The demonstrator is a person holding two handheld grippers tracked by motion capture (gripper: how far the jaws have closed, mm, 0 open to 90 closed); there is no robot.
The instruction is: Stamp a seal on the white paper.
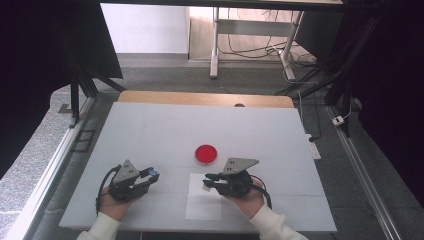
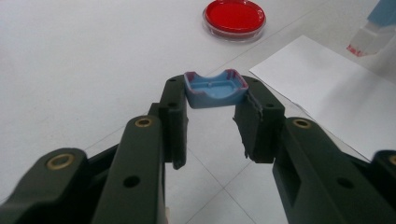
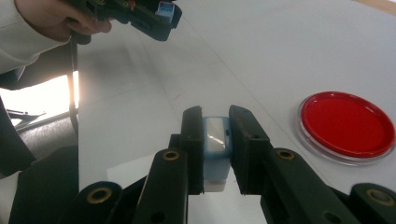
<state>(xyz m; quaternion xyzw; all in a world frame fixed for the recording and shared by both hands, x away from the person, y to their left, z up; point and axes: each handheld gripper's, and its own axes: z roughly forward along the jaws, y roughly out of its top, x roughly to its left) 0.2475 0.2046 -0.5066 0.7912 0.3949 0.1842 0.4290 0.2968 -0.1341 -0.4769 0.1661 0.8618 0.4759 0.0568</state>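
Left gripper [image 2: 215, 100] clamped a small blue plastic cap [image 2: 215, 88] mid-frame; right gripper [image 3: 215, 149] gripped a blue-and-white plastic block [image 3: 215, 151], round red-filled dish [image 3: 346, 125] at right.

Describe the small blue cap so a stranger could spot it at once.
On the white table, look to the left gripper, left of the white paper sheet. The blue cap is pinched between its fingertips: a shallow open tray with pinkish rims, unlike the round red dish farther back.
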